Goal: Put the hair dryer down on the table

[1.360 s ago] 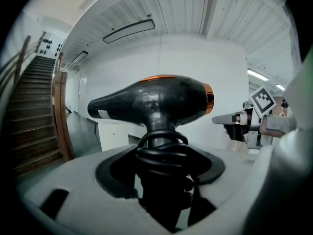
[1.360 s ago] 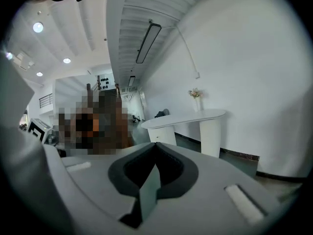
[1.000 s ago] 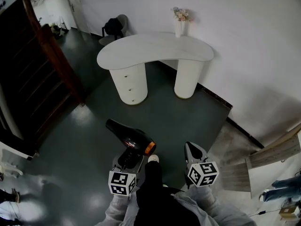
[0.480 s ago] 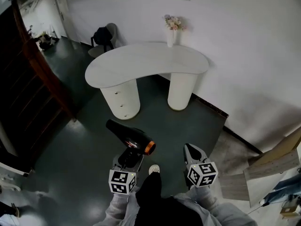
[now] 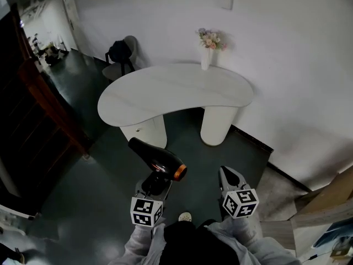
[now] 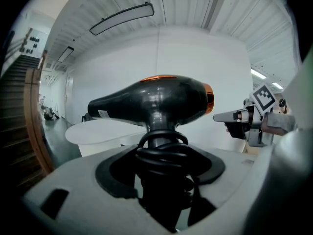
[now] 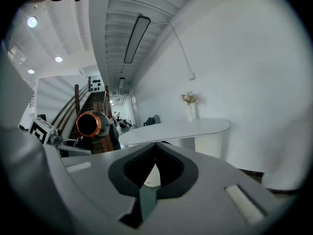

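A black hair dryer (image 5: 157, 158) with an orange ring at its rear stands up out of my left gripper (image 5: 154, 184), which is shut on its handle; the cord is wound round that handle (image 6: 161, 153). Its body (image 6: 156, 99) lies crosswise above the jaws, nozzle to the left. The white kidney-shaped table (image 5: 176, 87) stands on two round pedestals ahead of and beyond both grippers. My right gripper (image 5: 227, 174) hangs beside the dryer to its right, shut and empty, its tips (image 7: 155, 145) meeting. From the right gripper view the dryer's orange-rimmed end (image 7: 91, 125) shows at the left.
A white vase of flowers (image 5: 208, 51) stands at the table's far edge by the white wall. A chair with a dark bag (image 5: 118, 54) sits behind the table's left end. A dark wooden staircase (image 5: 38, 104) runs along the left. The floor is dark green.
The table has come nearer and shifted in the head view as the person walks toward it. Both grippers keep their places, the dryer still in the left one.
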`<state>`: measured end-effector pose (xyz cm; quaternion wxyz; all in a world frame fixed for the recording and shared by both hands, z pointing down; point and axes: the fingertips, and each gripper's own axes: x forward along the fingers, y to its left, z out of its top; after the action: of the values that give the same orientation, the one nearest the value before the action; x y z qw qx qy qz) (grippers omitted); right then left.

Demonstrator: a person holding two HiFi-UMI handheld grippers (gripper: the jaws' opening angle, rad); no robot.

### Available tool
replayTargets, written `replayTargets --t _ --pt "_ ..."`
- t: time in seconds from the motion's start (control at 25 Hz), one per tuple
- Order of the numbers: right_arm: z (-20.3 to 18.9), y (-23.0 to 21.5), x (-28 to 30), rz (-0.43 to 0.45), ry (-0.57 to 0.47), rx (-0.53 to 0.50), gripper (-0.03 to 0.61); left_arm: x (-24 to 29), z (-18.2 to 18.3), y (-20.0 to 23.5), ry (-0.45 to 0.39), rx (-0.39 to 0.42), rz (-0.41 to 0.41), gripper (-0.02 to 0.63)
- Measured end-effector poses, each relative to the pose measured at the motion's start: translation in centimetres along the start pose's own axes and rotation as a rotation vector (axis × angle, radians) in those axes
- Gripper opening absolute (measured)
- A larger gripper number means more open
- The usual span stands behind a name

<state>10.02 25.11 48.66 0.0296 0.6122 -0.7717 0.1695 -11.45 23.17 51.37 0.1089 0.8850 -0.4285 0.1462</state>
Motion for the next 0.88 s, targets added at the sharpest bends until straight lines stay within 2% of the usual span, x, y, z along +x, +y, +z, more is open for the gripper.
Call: replayTargets --t 0.2,0.52,0.68,0.88 --pt "0.6 -1.0 3.3 -0.004 0.015 0.014 0.011 2.4 0.5 2.0 0.024 0.007 -0.003 0.290" --pt "1.2 -3.5 11.5 0.052 0.065 0.009 0.011 8.8 0.2 5.1 0.073 -0.023 0.036 0.290" --pt "3.7 -6.1 17.3 0.081 0.066 -0.001 0.011 14.4 2.4 7.4 0.074 -0.034 0.054 0.290" --pt "8.0 -10.6 24.6 0.105 0.047 -0.025 0.011 22.0 7.1 10.3 0.039 -0.017 0.078 0.290"
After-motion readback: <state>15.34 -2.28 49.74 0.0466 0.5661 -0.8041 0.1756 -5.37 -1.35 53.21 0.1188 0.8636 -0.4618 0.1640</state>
